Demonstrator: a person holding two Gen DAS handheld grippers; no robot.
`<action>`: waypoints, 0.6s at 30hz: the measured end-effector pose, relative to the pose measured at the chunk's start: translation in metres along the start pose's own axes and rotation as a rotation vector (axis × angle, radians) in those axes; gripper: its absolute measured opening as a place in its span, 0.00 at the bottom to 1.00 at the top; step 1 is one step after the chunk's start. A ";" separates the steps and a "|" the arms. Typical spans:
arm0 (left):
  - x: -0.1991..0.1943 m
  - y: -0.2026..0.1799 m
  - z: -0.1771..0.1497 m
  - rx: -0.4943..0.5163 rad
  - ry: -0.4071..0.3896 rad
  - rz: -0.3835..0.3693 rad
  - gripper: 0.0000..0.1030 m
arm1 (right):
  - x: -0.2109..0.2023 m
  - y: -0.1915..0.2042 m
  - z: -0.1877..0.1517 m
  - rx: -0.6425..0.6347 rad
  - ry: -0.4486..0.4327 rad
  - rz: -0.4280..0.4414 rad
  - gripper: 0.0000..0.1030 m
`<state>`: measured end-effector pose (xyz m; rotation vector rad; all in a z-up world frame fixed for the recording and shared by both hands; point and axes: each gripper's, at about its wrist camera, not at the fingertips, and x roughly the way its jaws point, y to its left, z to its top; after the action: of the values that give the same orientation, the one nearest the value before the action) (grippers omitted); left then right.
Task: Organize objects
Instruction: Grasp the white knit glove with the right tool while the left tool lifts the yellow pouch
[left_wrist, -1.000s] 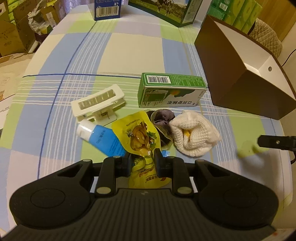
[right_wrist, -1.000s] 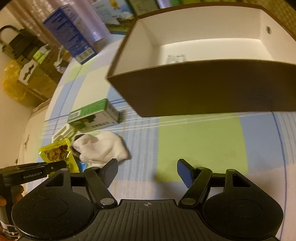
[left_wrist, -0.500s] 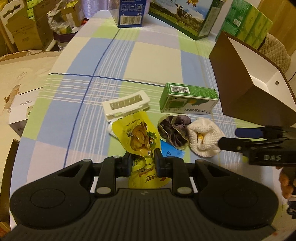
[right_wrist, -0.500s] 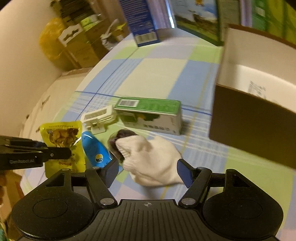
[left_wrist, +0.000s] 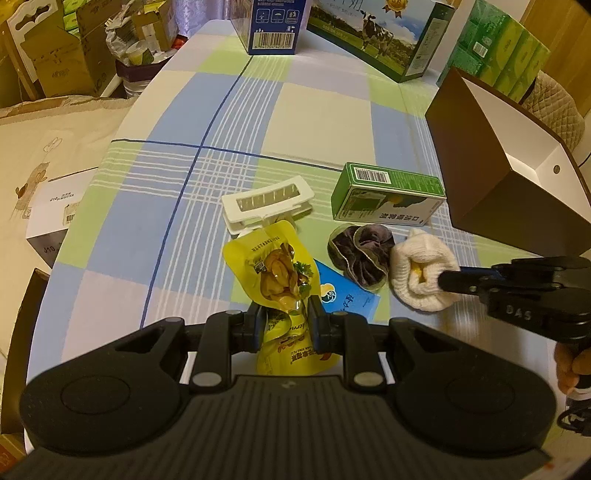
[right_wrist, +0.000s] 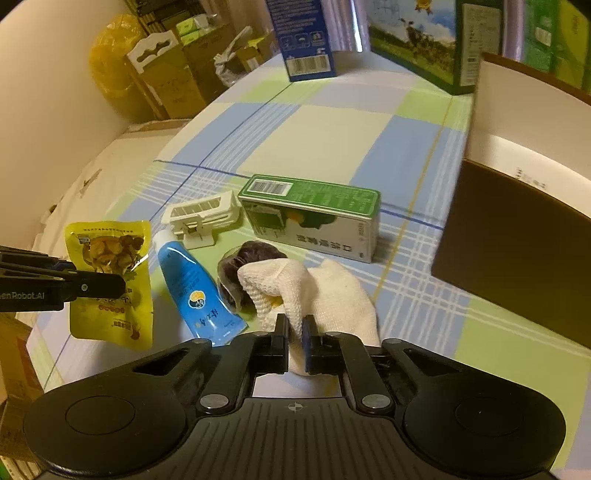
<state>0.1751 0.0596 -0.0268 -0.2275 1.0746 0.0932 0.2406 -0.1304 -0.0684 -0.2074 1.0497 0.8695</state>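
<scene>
We find a home, a lived-in room used partly for storage; a table under a checked cloth (left_wrist: 317, 122) in blue, green and cream carries household goods; a milk carton box (left_wrist: 373, 33) and a blue box (left_wrist: 273, 26) stand at its far edge; stacked cardboard boxes (right_wrist: 166, 70) and a yellow bag (right_wrist: 107, 70) crowd the wall; green tissue packs (left_wrist: 502, 48) sit beside a quilted seat (left_wrist: 554, 107); lighting is warm and domestic.

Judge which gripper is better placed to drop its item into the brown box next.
Right, probably: the right gripper, shut on the white sock, is nearer the brown box than the left gripper holding the yellow pouch.
</scene>
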 end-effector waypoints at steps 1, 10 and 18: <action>-0.001 0.000 0.000 0.002 -0.001 -0.002 0.19 | -0.004 -0.002 -0.001 0.011 -0.004 -0.007 0.02; -0.009 -0.015 0.002 0.047 -0.019 -0.024 0.19 | -0.055 -0.024 -0.014 0.119 -0.078 -0.019 0.02; -0.016 -0.050 0.012 0.123 -0.043 -0.072 0.19 | -0.106 -0.043 -0.022 0.197 -0.162 -0.035 0.02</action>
<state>0.1867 0.0143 -0.0004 -0.1518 1.0244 -0.0324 0.2346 -0.2260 -0.0027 0.0102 0.9703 0.7333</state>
